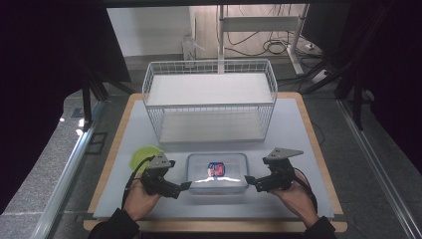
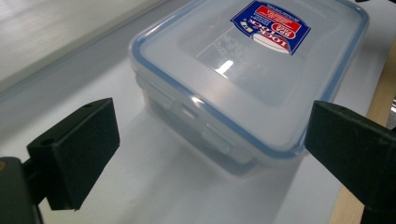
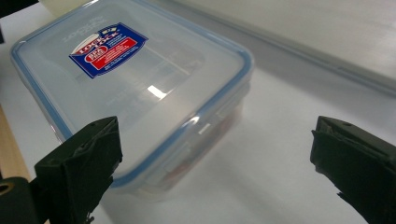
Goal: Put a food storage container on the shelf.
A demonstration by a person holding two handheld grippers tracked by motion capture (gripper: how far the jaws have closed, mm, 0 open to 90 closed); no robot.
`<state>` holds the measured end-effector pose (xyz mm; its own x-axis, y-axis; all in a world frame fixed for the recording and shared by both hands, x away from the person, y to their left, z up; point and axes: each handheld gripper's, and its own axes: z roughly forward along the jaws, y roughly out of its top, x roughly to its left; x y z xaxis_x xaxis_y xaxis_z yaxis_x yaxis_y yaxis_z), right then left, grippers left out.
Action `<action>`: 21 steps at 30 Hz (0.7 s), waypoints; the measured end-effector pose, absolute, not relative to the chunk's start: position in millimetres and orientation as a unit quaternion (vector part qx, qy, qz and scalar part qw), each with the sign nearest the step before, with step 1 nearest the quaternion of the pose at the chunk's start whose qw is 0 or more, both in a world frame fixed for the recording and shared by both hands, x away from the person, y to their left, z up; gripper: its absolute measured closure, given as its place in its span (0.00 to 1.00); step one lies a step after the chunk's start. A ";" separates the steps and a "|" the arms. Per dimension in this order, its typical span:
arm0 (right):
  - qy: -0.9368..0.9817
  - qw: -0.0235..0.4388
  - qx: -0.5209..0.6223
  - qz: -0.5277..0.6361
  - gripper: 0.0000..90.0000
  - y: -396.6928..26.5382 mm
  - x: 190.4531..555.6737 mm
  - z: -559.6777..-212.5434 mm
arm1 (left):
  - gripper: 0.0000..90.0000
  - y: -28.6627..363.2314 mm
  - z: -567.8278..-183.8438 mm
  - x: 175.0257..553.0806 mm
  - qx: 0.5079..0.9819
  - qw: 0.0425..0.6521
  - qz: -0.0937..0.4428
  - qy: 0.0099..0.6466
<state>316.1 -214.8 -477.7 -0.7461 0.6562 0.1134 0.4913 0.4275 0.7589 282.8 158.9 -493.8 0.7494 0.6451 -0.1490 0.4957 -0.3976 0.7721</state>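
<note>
Hands (image 1: 142,199) flank lidded container (image 1: 217,173)

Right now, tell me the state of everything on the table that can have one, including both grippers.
Container: lid on, flat on the table between the grippers, not held.
Left gripper: open, jaws apart beside the container's left end.
Right gripper: open, jaws apart beside its right end.
Wire basket: upright.
Green lid: lying flat, partly hidden by the left gripper.
</note>
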 end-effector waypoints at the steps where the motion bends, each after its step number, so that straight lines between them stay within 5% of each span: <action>1: 0.841 0.093 0.342 0.409 0.00 -211.6 316.8 -478.4 | 0.03 157.4 -494.4 284.6 0.832 0.428 0.082 0.344; 21: 0.847 -0.047 0.343 0.403 0.01 -187.5 341.1 -495.7 | 0.00 142.9 -512.1 311.2 0.808 0.441 -0.036 0.389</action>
<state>341.1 -187.5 -495.7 -0.7606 0.5429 0.3561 0.6189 0.4406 0.6503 311.2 142.9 -512.1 0.6955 0.5964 -0.4008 0.6601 -0.3099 0.6842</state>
